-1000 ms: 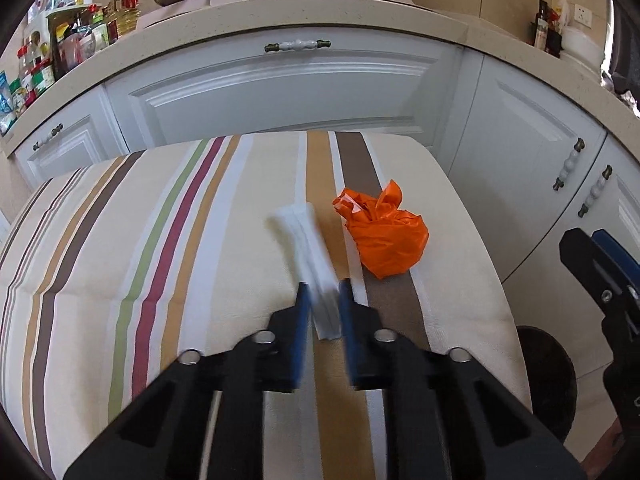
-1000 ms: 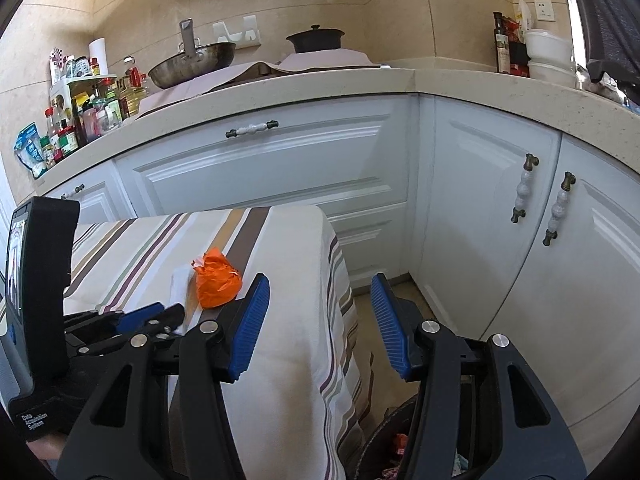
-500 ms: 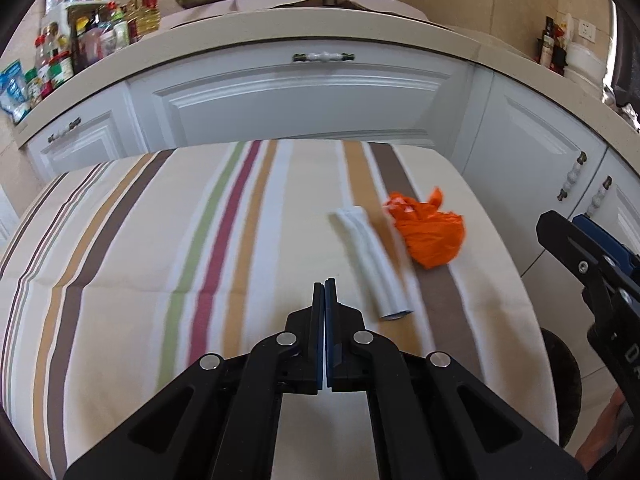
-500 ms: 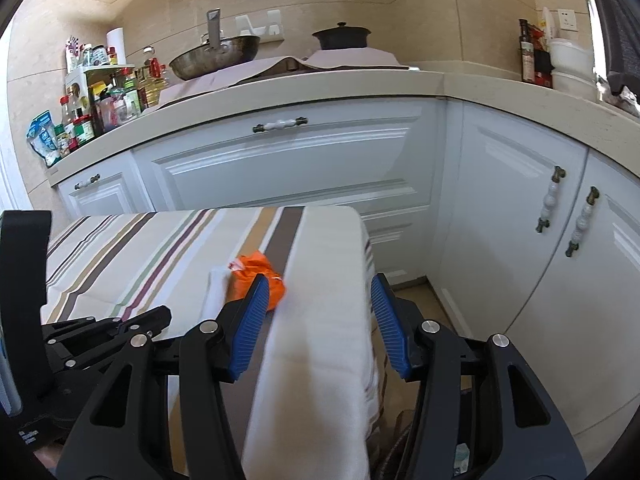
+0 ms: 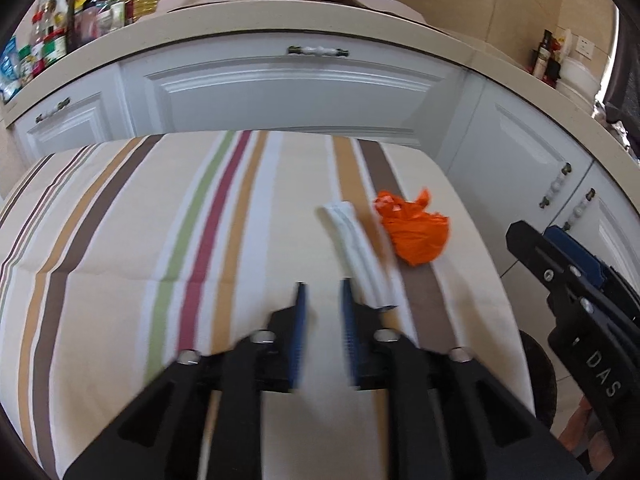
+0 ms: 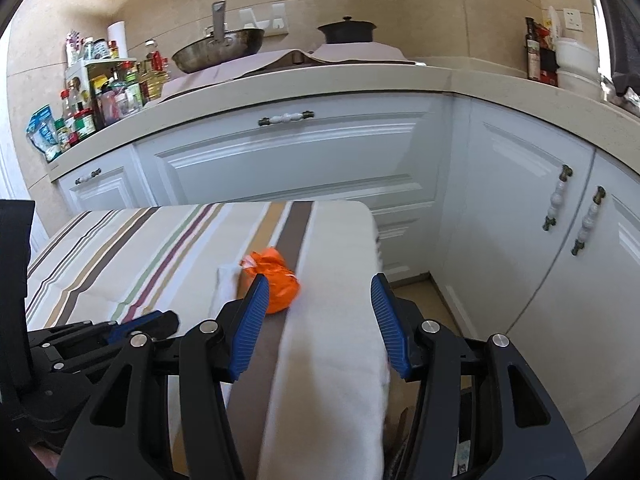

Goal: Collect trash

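**Reopening beside the white strip, with the orange wad waiting beyond**

Hovering low over the striped tablecloth (image 5: 120,240), the left gripper (image 5: 323,292) is standing narrowly parted; its jaws have just been opening, and nothing is lying between them. The near end of the white paper strip (image 5: 352,236) is sitting just beside the right-hand finger, outside the gap. The strip is looking thin, light and limp, a little curled, so it is likely to slide or fold rather than resist; pinching it across its width near the closer end, with the pads coming down flat on both sides, seems the surest hold.

Just past the strip, near the table's right edge, the crumpled orange plastic bag (image 5: 416,232) is resting on the cloth. It is appearing soft, springy and nearly weightless; squeezing through the bulk of the wad should work better than catching a loose, slippery flap.

The right gripper (image 6: 318,294) is hanging half open and empty over the table's right margin, the orange bag partly hidden behind its left finger. Farther off, the white cabinets (image 6: 304,160) are closing the view.
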A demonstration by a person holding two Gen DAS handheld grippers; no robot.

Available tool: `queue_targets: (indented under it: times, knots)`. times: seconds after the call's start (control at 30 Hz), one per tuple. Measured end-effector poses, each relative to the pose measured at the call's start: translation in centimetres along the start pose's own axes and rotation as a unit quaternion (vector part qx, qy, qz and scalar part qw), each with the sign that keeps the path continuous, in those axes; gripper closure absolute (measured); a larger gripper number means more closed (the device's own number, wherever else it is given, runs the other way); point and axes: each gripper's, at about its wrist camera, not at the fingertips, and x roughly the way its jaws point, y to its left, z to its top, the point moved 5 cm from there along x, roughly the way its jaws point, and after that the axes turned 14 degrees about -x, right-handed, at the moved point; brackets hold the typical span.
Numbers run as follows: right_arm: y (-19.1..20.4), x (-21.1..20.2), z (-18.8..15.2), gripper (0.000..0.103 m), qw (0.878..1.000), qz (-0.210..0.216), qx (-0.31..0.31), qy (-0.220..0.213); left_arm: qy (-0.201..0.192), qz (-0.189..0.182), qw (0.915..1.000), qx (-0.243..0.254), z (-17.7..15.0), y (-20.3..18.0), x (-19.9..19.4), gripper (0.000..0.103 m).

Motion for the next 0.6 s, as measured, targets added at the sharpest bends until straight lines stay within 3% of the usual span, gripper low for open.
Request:
queue_targets:
  times: [0.07,0.3,0.43,0.5,0.53,0.6]
  knots:
    - [-0.6,-0.1,-0.2,0.051,1.000,-0.002,0.006,0.001,0.001,-0.005,1.0000,0.001,0.0,-0.7,0.2,0.071]
    - [-2.7,-0.9,-1.1,0.051,1.000,-0.008,0.022,-0.001,0.024,0.005,0.9996,0.009,-0.6,-2.2,2.4,0.070]
    - [-3.4,-1.0,-1.4,0.051,0.999,-0.009,0.031,-0.003,0.017,0.014,0.9996,0.015,-0.4,-2.5,2.7,0.070]
    - [-3.7,-0.9,-1.5,0.051,0.999,-0.008,0.033,-0.001,0.017,0.014,0.9997,0.013,-0.4,-2.4,2.8,0.075]
    - [-3.7,-0.8,-1.5,0.051,0.999,-0.008,0.034,0.000,0.017,0.015,0.9997,0.012,-0.4,-2.4,2.8,0.084]
    - [-3.8,-0.7,-1.5,0.051,0.999,-0.007,0.034,0.000,0.017,0.010,0.9997,0.010,-0.4,-2.2,2.7,0.085]
